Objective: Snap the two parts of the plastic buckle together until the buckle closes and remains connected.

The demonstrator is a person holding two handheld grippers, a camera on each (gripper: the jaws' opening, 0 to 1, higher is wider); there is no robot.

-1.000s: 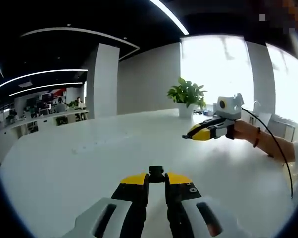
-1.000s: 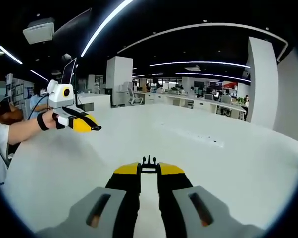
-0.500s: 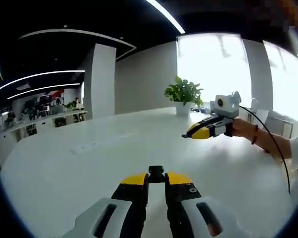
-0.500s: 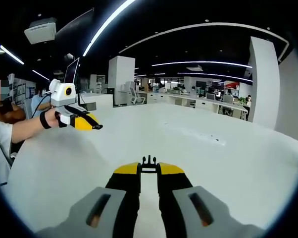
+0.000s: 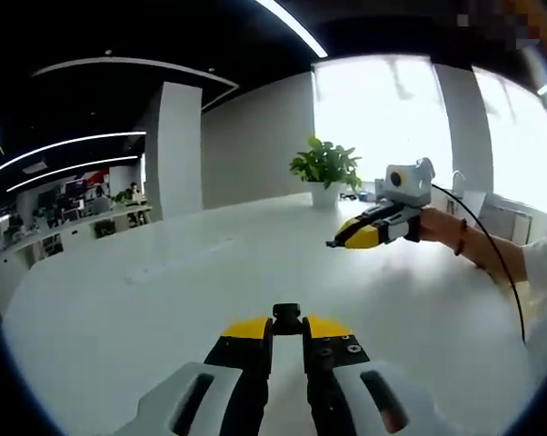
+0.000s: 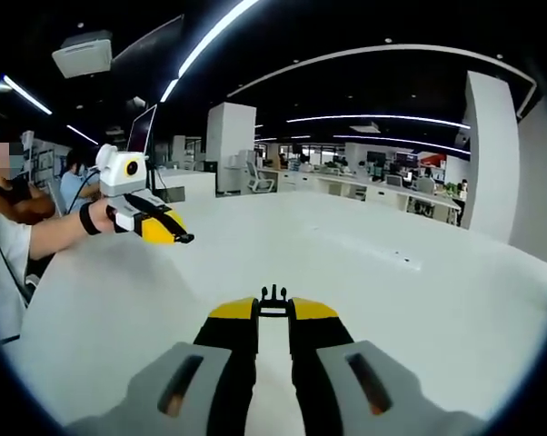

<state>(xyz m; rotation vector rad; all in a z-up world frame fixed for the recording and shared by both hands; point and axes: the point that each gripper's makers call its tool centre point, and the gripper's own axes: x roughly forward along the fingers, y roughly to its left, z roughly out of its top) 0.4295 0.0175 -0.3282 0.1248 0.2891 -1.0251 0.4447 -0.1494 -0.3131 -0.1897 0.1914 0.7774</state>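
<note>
left gripper [image 5: 287, 320]: clenched on small black plastic buckle part [image 5: 287, 315]
right gripper [image 6: 273, 302]: clenched on pronged black plastic buckle part [image 6: 273, 295]
counter [image 6: 419, 300]: smooth white, glossy
writing: none legible

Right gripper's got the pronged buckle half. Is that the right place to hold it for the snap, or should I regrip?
That hold looks right to me. The right gripper pinches the pronged half by its rear end, from behind, so the prongs stick out forward past the yellow tips, free to enter the other half in the left gripper.

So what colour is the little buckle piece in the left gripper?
Black buckle piece, clearest in the left gripper view.
</note>
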